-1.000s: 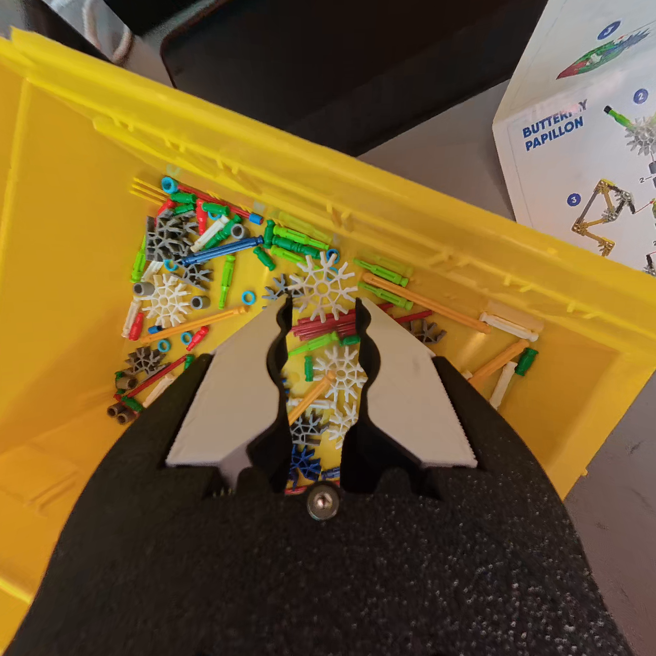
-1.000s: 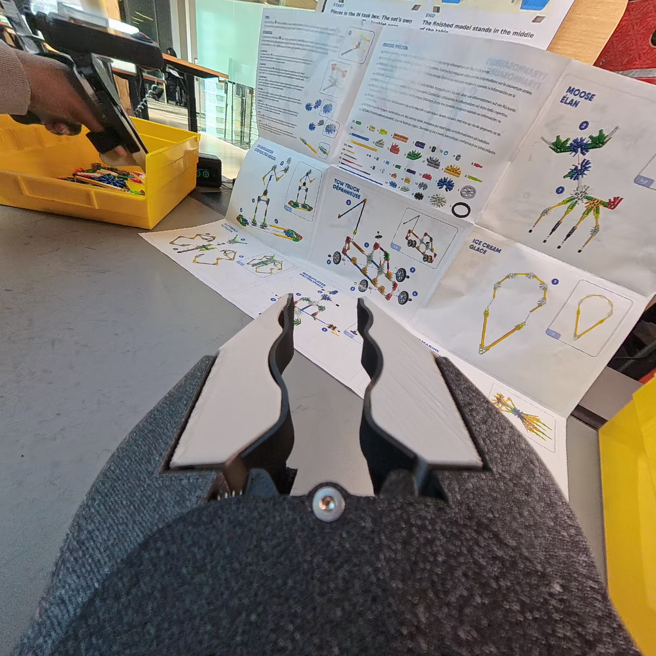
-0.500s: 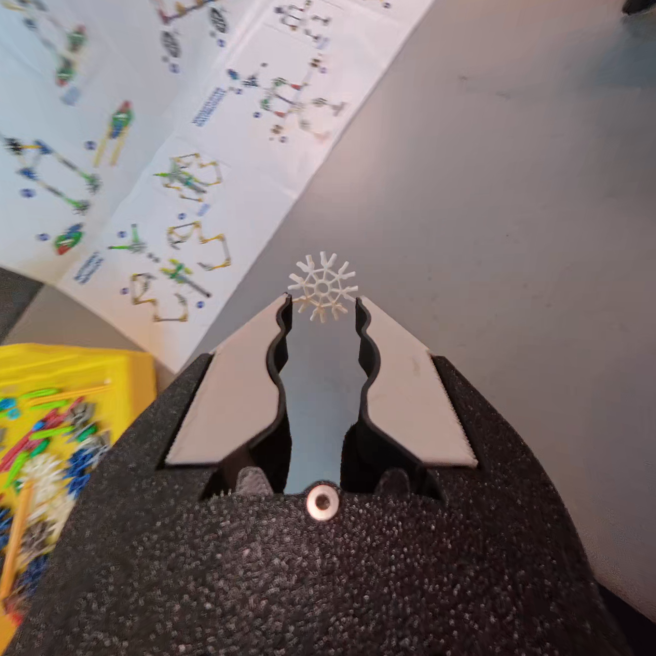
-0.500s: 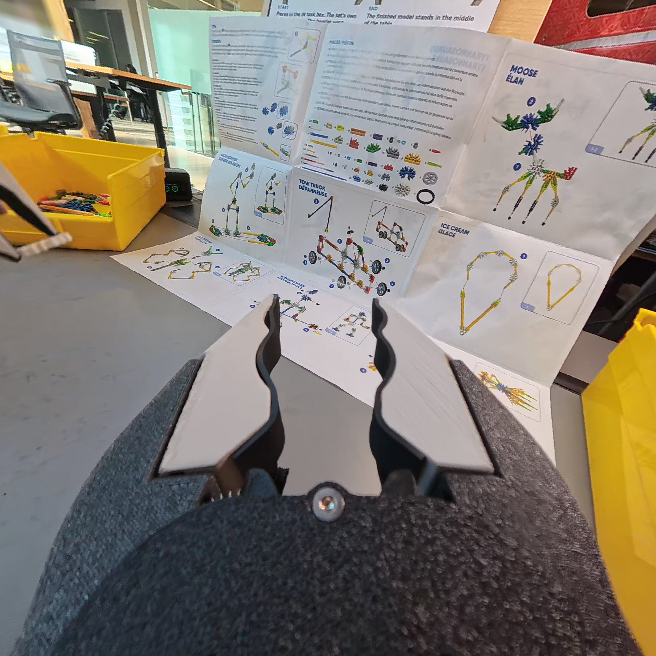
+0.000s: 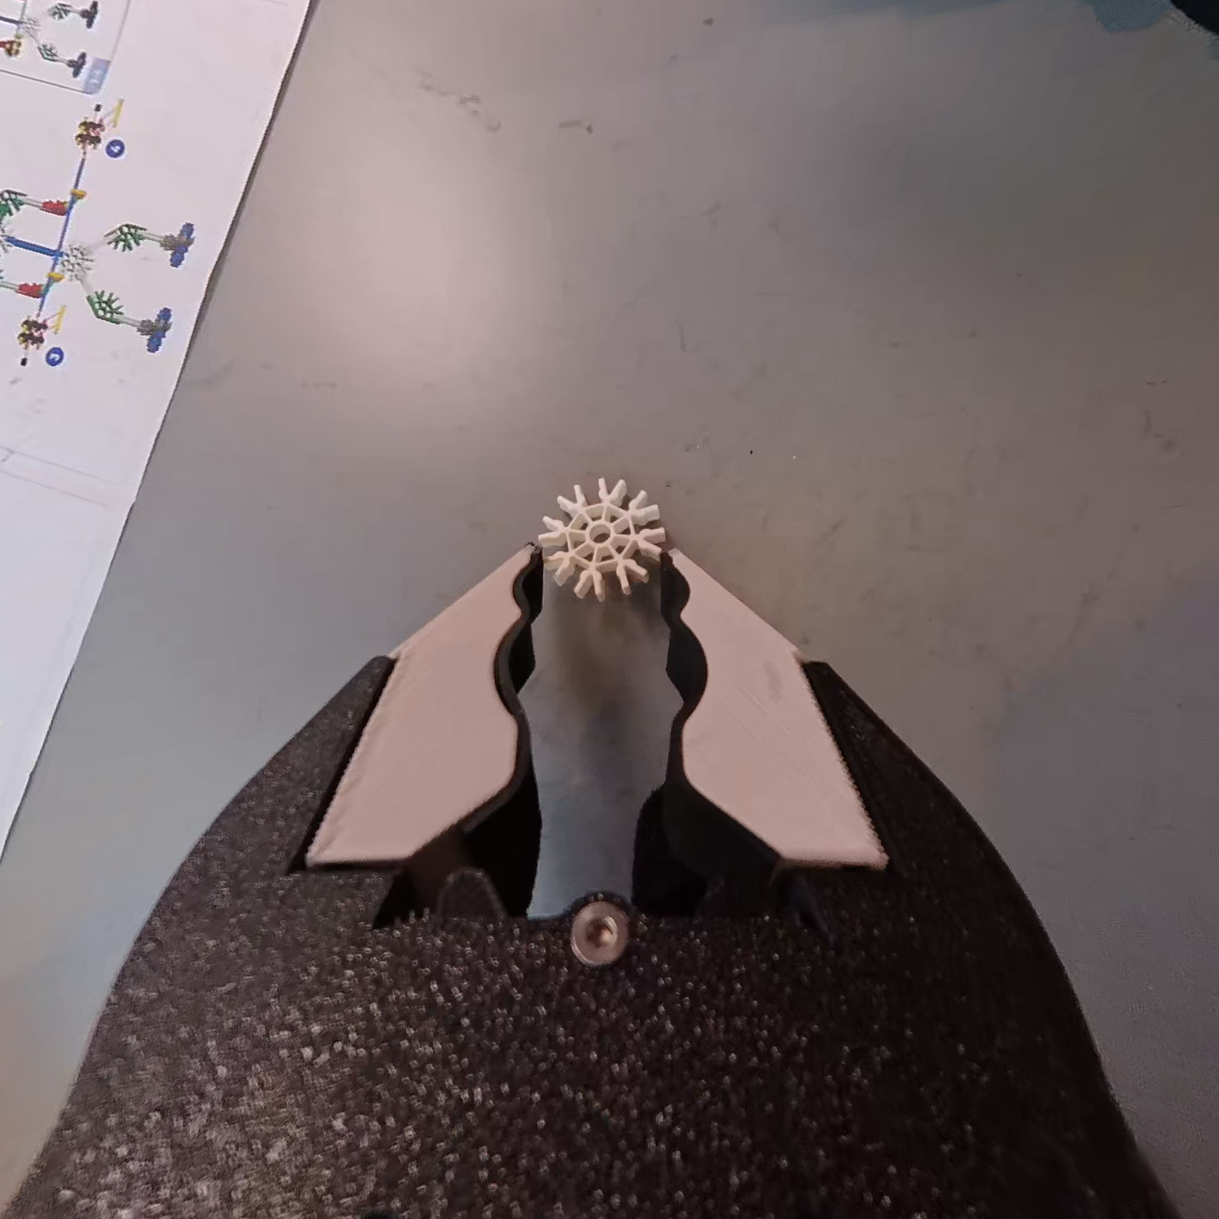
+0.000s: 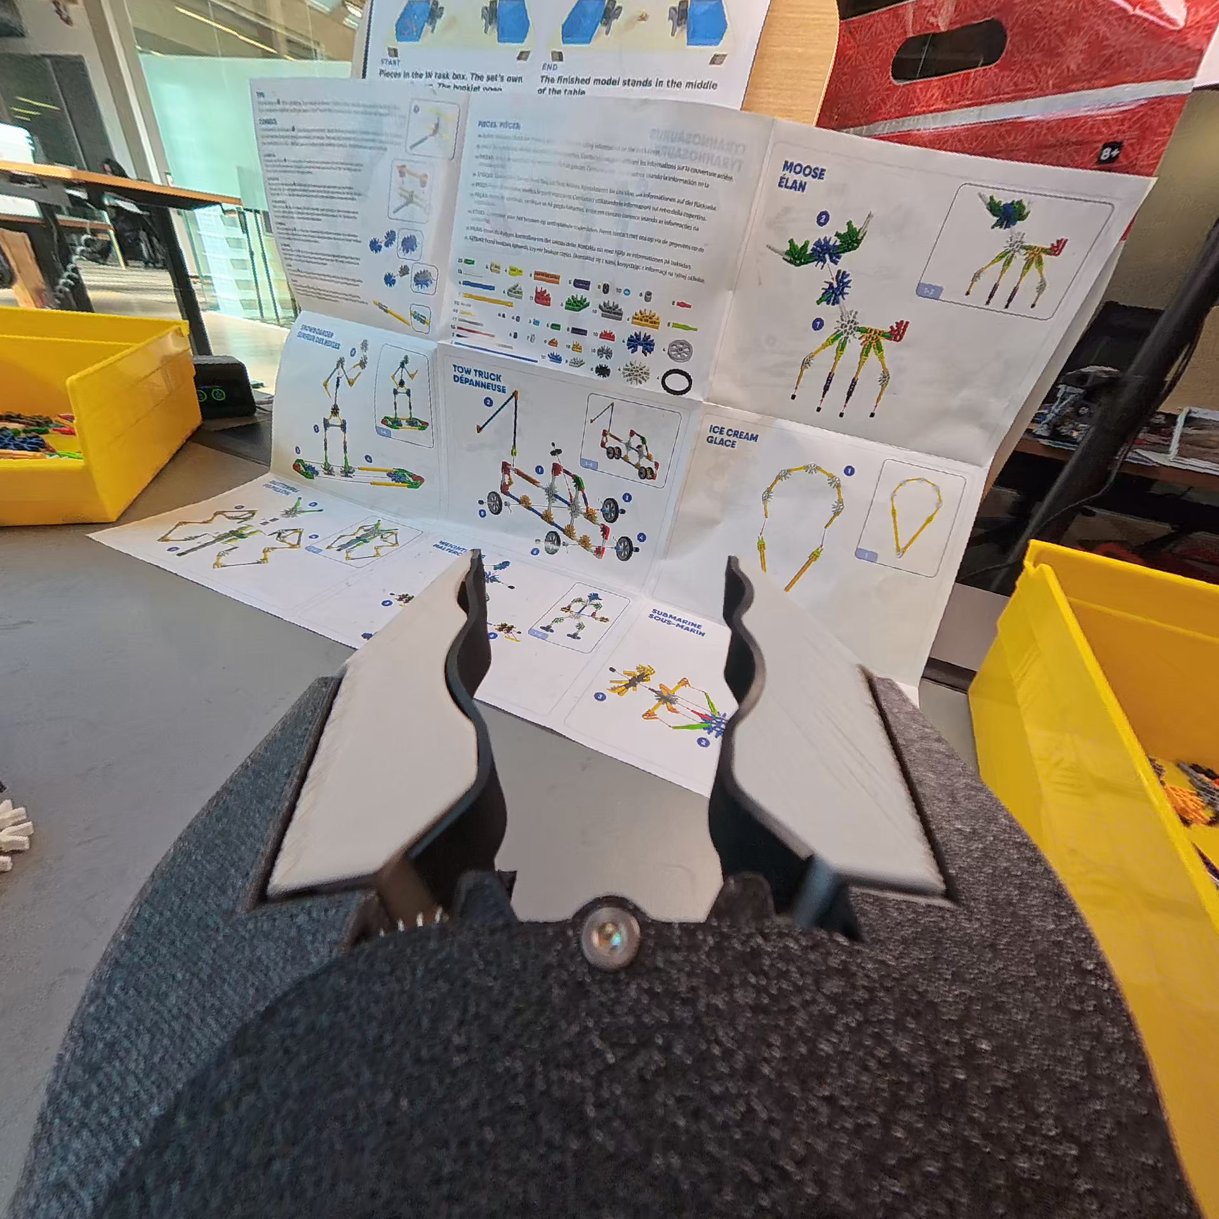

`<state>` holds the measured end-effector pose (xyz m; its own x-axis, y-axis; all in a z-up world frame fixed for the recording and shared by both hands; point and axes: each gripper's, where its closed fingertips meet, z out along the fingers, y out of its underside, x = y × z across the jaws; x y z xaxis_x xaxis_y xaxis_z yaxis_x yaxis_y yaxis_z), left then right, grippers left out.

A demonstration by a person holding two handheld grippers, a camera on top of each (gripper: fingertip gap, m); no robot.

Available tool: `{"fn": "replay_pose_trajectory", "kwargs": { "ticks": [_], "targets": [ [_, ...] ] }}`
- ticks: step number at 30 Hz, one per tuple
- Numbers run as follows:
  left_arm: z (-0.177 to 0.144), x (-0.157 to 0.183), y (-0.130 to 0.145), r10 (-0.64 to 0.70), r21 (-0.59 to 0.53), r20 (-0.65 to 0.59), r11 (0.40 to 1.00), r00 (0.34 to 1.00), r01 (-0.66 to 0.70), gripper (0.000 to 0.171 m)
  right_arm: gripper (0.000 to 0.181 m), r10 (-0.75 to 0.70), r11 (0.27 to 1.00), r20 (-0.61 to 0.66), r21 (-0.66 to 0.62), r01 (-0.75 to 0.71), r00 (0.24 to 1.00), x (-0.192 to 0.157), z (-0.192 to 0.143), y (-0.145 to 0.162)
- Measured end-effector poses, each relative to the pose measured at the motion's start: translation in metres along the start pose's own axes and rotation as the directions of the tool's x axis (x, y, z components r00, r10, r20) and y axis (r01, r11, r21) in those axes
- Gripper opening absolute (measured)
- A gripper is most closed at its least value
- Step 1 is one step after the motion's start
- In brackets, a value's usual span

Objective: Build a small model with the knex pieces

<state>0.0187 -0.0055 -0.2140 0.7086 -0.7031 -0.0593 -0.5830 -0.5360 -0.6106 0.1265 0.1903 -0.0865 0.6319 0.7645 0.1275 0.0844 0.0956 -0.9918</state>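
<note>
My left gripper (image 5: 601, 557) is shut on a white snowflake-shaped connector (image 5: 598, 545), pinched at its rim between the two fingertips, over the grey table (image 5: 857, 297). The same connector shows at the far left edge of the right wrist view (image 6: 10, 831). My right gripper (image 6: 603, 561) is open wide and empty. It hovers over the table and faces the unfolded instruction sheet (image 6: 593, 297).
The sheet's edge lies at the left in the left wrist view (image 5: 99, 231). A yellow bin with coloured rods and connectors (image 6: 119, 422) stands at the left, and another yellow bin (image 6: 1088, 758) close on the right. A red box (image 6: 1022, 66) stands behind the sheet.
My left gripper lifted the white connector out of the yellow bin and carried it over the grey table, still gripped. My right gripper's jaws opened wide.
</note>
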Motion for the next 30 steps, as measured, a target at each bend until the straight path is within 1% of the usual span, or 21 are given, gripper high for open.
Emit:
{"fn": "replay_pose_trajectory", "kwargs": {
  "ticks": [2,6,11,13,15,16,18,20,23,27,30],
  "targets": [
    [-0.005,-0.002,-0.004,-0.008,0.032,0.002,0.999,1.000,0.008,0.037,0.072,0.001,1.000,-0.001,0.001,-0.001,1.000,0.000,0.000,0.000],
    [-0.027,-0.016,-0.018,-0.072,0.142,0.012,0.987,0.997,0.070,0.040,0.072,0.003,1.000,0.002,0.002,-0.003,1.000,0.000,0.000,-0.001],
    [-0.057,-0.047,-0.026,-0.170,0.294,0.121,0.947,0.978,0.128,0.044,0.072,0.003,1.000,0.000,0.009,-0.003,1.000,0.000,0.000,-0.002],
    [-0.069,-0.063,-0.028,-0.230,0.379,0.192,0.914,0.954,0.144,0.047,0.073,0.001,1.000,-0.002,0.014,-0.001,1.000,0.000,-0.001,-0.003],
    [-0.081,-0.082,-0.025,-0.310,0.482,0.280,0.864,0.909,0.146,0.055,0.073,0.000,1.000,-0.004,0.016,0.000,1.000,0.001,-0.001,-0.004],
    [-0.087,-0.089,-0.023,-0.351,0.530,0.301,0.834,0.887,0.151,0.057,0.073,0.000,1.000,-0.005,0.017,0.000,1.000,0.001,-0.001,-0.004],
    [-0.093,-0.096,-0.019,-0.423,0.602,0.301,0.779,0.855,0.173,0.059,0.073,-0.002,1.000,-0.005,0.020,0.002,1.000,0.001,-0.002,-0.005],
    [-0.097,-0.102,-0.015,-0.460,0.637,0.302,0.749,0.835,0.183,0.061,0.072,-0.010,1.000,-0.006,0.024,0.010,1.000,0.001,-0.002,-0.006],
    [-0.104,-0.108,-0.014,-0.480,0.677,0.319,0.718,0.817,0.158,0.061,0.071,-0.019,1.000,-0.006,0.025,0.019,1.000,0.001,-0.002,-0.006],
    [-0.100,-0.118,-0.004,-0.491,0.672,0.338,0.723,0.803,0.159,0.060,0.070,-0.024,0.999,-0.003,0.021,0.024,1.000,0.001,-0.001,-0.004],
    [-0.098,-0.124,0.003,-0.518,0.677,0.313,0.710,0.796,0.195,0.060,0.070,-0.020,1.000,0.002,0.020,0.020,1.000,0.001,-0.001,-0.003]
  ]
}}
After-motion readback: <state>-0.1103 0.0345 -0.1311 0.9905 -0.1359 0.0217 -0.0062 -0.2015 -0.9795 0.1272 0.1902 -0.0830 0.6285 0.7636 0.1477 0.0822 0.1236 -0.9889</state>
